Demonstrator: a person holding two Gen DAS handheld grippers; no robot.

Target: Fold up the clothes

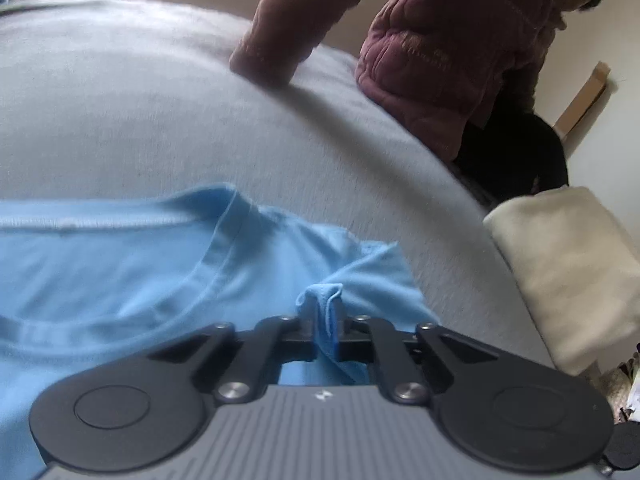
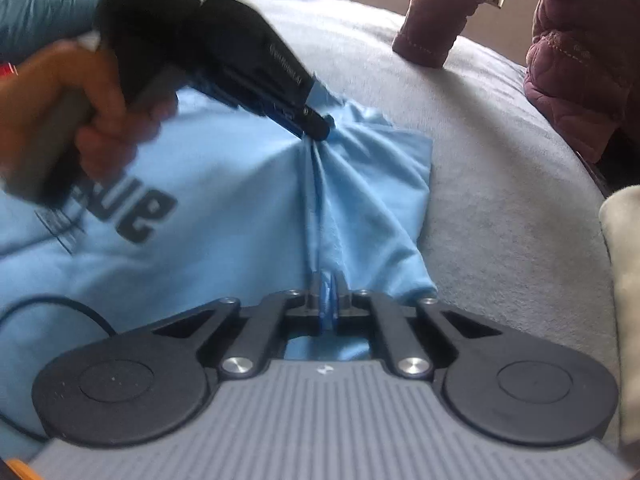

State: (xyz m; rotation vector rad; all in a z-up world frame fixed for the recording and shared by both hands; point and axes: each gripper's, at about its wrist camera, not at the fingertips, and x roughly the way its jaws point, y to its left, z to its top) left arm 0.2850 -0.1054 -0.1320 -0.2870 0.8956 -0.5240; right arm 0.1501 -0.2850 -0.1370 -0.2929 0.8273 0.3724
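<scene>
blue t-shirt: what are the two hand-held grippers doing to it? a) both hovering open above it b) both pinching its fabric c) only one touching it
b: the left hand-held gripper and right hand-held gripper are each shut on a bunched fold of the blue t-shirt.

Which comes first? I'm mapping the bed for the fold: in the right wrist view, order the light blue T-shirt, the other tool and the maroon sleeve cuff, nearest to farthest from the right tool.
1. Light blue T-shirt: pinched in the right tool.
2. Left tool: ahead, gripping the same fold.
3. Maroon sleeve cuff: far upper right, on the grey cover.
</scene>
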